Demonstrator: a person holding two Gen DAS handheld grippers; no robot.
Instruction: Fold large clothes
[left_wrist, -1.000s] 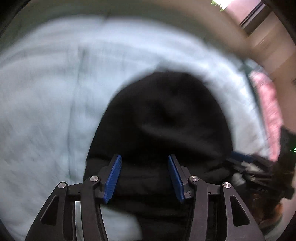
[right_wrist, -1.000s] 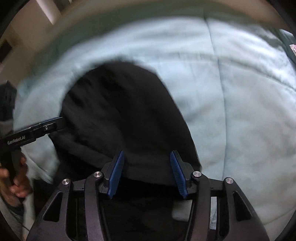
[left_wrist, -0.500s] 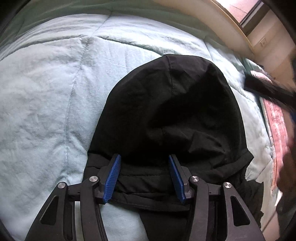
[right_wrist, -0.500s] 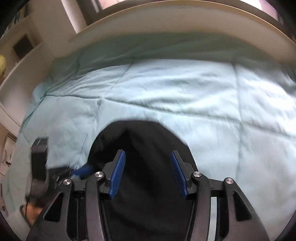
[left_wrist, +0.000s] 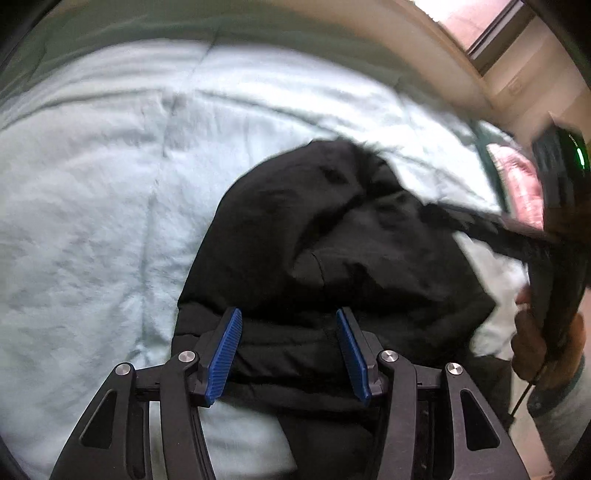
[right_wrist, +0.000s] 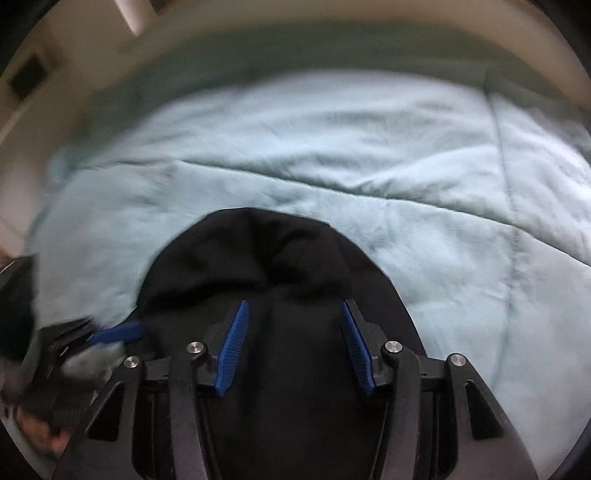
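Black padded hooded jacket (left_wrist: 332, 258) lies on pale green quilted bed (left_wrist: 92, 221). Left tongs (left_wrist: 288, 354) and right tongs (right_wrist: 295, 347) hover part-open, empty. Folding step pending; next requires gripping an edge.

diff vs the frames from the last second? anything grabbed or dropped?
Nothing grabbed or dropped. The right gripper swung across: a second ago it looked down on the black hooded jacket, now more of the pale blue quilt fills its view. The left gripper barely shifted. Both stay open over the jacket.
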